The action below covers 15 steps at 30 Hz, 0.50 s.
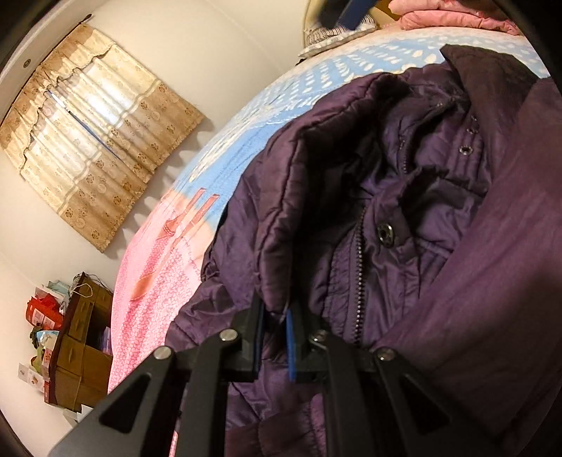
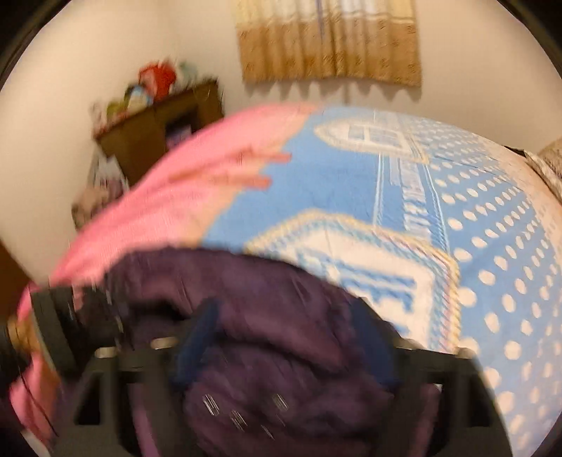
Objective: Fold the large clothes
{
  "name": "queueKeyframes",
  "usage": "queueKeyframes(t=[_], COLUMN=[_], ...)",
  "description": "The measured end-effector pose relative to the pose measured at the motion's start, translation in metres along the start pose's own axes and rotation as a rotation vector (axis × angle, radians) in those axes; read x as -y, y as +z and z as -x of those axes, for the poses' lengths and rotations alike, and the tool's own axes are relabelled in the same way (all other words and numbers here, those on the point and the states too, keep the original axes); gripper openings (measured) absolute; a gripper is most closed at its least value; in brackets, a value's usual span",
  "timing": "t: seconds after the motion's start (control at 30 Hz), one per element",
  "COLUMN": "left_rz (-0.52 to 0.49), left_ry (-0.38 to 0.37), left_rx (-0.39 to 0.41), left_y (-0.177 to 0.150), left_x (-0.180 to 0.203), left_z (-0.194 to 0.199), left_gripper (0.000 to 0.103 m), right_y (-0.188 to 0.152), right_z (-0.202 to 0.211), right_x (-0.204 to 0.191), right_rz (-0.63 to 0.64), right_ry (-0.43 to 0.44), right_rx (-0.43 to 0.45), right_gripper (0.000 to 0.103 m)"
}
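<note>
garment: purple puffer jacket, lying on the bed over a pink-and-blue patterned sheet; front up, zipper and snaps showing, collar area rumpled
left tool: narrow, blue pads pinching a fold of jacket edge near the zipper side; fabric sits between the pads
right tool: view is motion-blurred; fingers stand fairly wide with a thick bunch of purple jacket filling the gap; real clamp or just bunched fabric, cannot tell
jacket position: near bed edge on the tool side, most of the sheet beyond it bare
progress: early to middle, my guess; jacket looks bunched and partly doubled over, no neat flat rectangle yet
done: both tools are at the fabric, one edge gripped
left to do: likely carry the held edge across, flatten, tuck sleeves, fold again
other: pink clothes at the far end of bed; curtain on the wall; brown cabinet beside the bed, cluttered top
</note>
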<state>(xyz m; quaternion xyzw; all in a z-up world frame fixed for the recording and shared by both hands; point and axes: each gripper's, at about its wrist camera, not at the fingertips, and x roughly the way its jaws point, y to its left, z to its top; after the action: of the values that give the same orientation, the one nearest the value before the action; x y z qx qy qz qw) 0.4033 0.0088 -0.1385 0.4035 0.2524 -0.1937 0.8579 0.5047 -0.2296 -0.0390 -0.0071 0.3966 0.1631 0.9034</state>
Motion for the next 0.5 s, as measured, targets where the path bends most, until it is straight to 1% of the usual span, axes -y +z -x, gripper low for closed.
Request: queueKeyframes(t=[0.03, 0.1, 0.13, 0.17, 0.2, 0.23, 0.27, 0.3, 0.33, 0.37, 0.4, 0.43, 0.47, 0.5], left_rz=[0.001, -0.002, -0.003, -0.004, 0.006, 0.027, 0.051, 0.09, 0.142, 0.203, 0.256, 0.309, 0.374, 0.419], left_ry=[0.003, 0.012, 0.015, 0.021, 0.023, 0.018, 0.007, 0.003, -0.021, -0.056, -0.071, -0.066, -0.048, -0.049], left_rx=[0.001, 0.002, 0.0, 0.001, 0.007, 0.018, 0.034, 0.062, 0.087, 0.118, 0.143, 0.162, 0.172, 0.18], left_y=[-0.001, -0.002, -0.002, -0.001, 0.0, 0.001, 0.003, 0.006, 0.009, 0.014, 0.019, 0.024, 0.032, 0.037], left_x=[0.0, 0.001, 0.001, 0.0, -0.002, -0.006, -0.011, -0.019, -0.027, -0.037, -0.045, -0.051, -0.059, -0.064], left_z=[0.001, 0.002, 0.003, 0.005, 0.008, 0.013, 0.021, 0.03, 0.04, 0.051, 0.059, 0.064, 0.067, 0.067], left_gripper=[0.011, 0.011, 0.011, 0.013, 0.019, 0.02, 0.021, 0.023, 0.025, 0.031, 0.047, 0.061, 0.083, 0.086], right_y=[0.002, -0.001, -0.007, -0.016, -0.026, -0.036, -0.042, -0.044, -0.047, -0.049, -0.05, -0.052, -0.056, -0.057], right_z=[-0.018, -0.047, -0.066, -0.079, -0.087, -0.092, -0.09, -0.089, -0.089, -0.088, -0.088, -0.089, -0.089, -0.089], right_x=[-0.006, -0.012, -0.015, -0.014, -0.014, -0.016, -0.02, -0.02, -0.02, -0.018, -0.018, -0.019, -0.022, -0.024], right_rz=[0.002, 0.008, 0.023, 0.02, 0.021, 0.05, 0.093, 0.107, 0.107, 0.102, 0.099, 0.104, 0.119, 0.125], right_ry=[-0.023, -0.059, -0.075, -0.084, -0.09, -0.106, -0.126, -0.134, -0.134, -0.13, -0.128, -0.132, -0.145, -0.15], right_rx=[-0.028, -0.079, -0.135, -0.173, -0.201, -0.205, -0.178, -0.164, -0.157, -0.147, -0.14, -0.13, -0.112, -0.103], right_gripper=[0.08, 0.065, 0.052, 0.051, 0.051, 0.052, 0.052, 0.052, 0.052, 0.052, 0.052, 0.052, 0.052, 0.052])
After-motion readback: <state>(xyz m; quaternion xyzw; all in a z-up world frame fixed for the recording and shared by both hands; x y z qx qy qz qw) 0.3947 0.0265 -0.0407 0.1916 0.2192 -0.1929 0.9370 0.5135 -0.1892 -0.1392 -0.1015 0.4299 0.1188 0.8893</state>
